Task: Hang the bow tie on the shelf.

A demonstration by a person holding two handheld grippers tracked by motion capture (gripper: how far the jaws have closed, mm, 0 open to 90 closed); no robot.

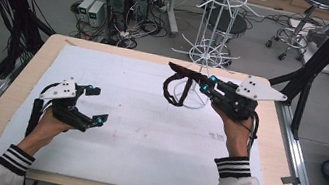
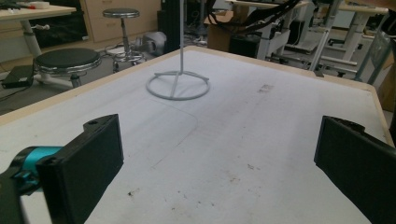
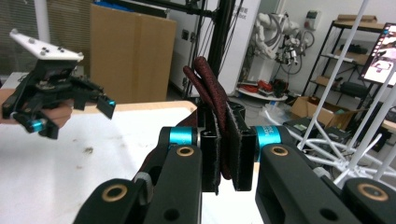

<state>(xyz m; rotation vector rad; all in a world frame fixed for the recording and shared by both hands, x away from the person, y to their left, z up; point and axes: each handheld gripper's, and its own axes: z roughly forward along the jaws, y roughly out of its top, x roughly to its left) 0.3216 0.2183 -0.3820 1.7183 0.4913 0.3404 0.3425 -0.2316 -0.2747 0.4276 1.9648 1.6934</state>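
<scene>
Right gripper (image 1: 203, 84) is pinching a dark red woven fabric strap loop (image 1: 176, 88), held in the air beside the white wire rack stand (image 1: 204, 53); it looks light, limp, floppy, so grip doubled band near top; left gripper (image 1: 94, 106) spread wide, empty.

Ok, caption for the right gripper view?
Right tool clamps a dark red strap beside the white wire rack; left tool open.
</scene>
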